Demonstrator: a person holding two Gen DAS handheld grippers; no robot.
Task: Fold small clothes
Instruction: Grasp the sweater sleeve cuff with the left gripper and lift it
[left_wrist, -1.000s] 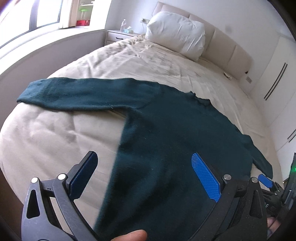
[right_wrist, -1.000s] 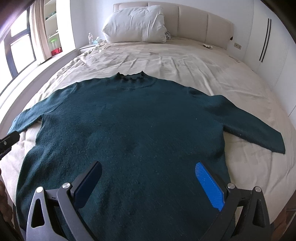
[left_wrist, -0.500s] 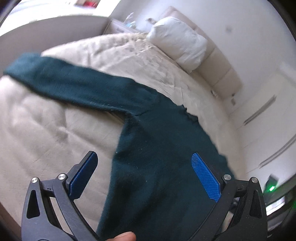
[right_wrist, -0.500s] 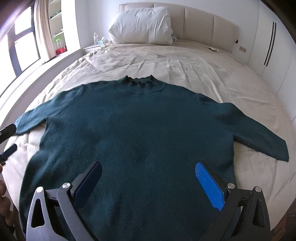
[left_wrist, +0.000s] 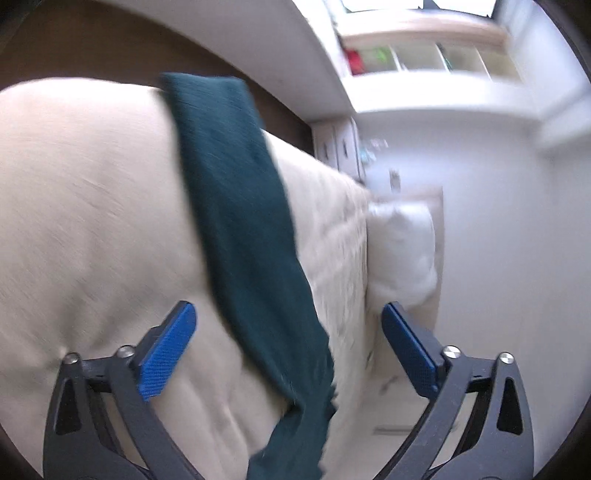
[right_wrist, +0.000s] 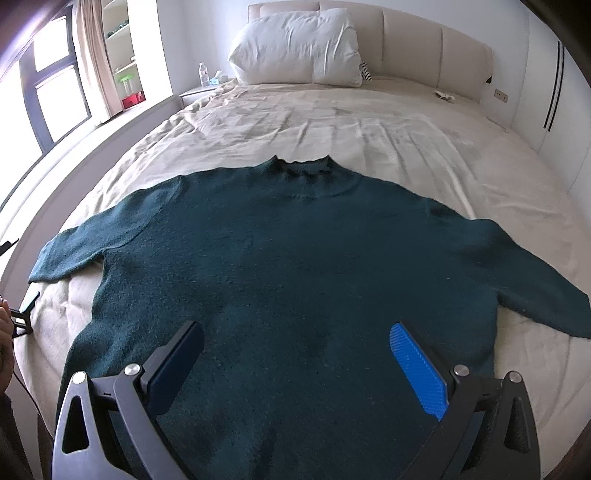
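A dark green sweater (right_wrist: 295, 266) lies flat on the cream bed (right_wrist: 332, 122), neck toward the pillow, both sleeves spread out. My right gripper (right_wrist: 295, 365) is open and empty above the sweater's lower body. My left gripper (left_wrist: 288, 350) is open and empty, rolled sideways, over the sweater's left sleeve (left_wrist: 236, 221), whose cuff lies near the bed edge. The left wrist view is blurred. The left gripper also shows at the left edge of the right wrist view (right_wrist: 18, 317).
A white pillow (right_wrist: 295, 48) and padded headboard (right_wrist: 424, 48) are at the far end. A nightstand (right_wrist: 199, 92) with a water bottle stands at the far left. A window ledge runs along the left; wardrobe doors (right_wrist: 554, 92) are on the right.
My left gripper has swung left and rolled, from over the sweater's body to over its left sleeve. My right gripper has drawn back slightly. The sweater has not moved.
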